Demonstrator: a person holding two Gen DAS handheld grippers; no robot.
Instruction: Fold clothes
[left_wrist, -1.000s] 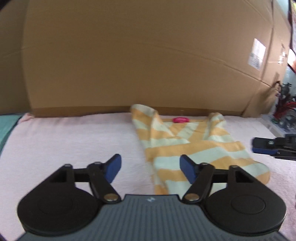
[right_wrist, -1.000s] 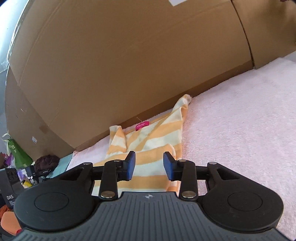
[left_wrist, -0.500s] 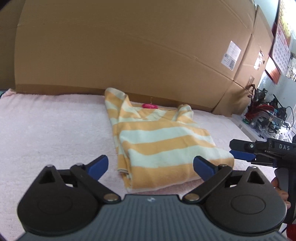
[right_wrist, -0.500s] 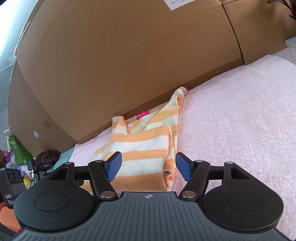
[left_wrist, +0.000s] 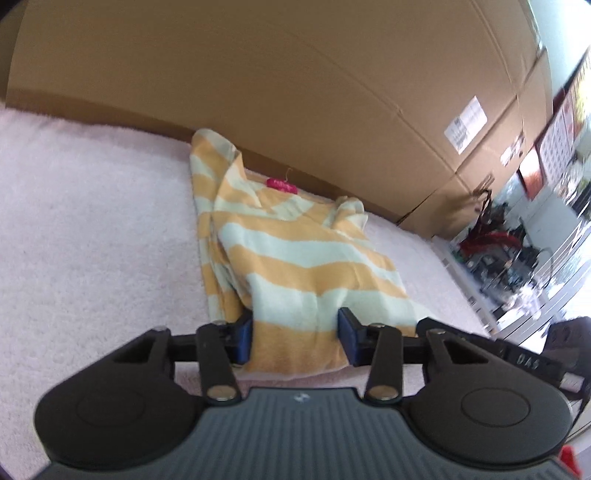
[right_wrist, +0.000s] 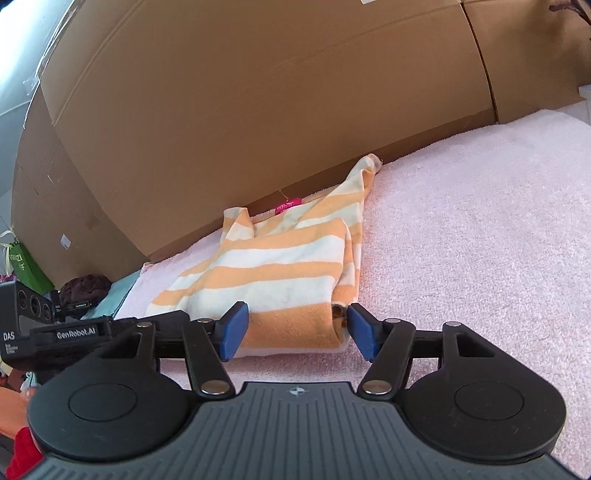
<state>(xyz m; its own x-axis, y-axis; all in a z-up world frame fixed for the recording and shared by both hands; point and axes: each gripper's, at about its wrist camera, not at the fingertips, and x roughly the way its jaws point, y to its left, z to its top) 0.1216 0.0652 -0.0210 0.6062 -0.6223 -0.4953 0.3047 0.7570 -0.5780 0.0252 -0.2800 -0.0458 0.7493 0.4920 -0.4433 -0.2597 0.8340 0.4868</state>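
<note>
Both tongs straddle the striped shirt's near hem: left tongs closing, right tongs apart; next, pinch and lift

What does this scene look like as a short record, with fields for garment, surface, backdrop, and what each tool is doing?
garment: striped top, orange and pale stripes, sides folded in, pink label at the neck
surface: pink towel
backdrop: cardboard wall
left tool: at the hem, jaws just closing, fabric between them, grip not certain
right tool: at the hem's other corner, jaws apart either side of the fabric, pads not pressing
</note>
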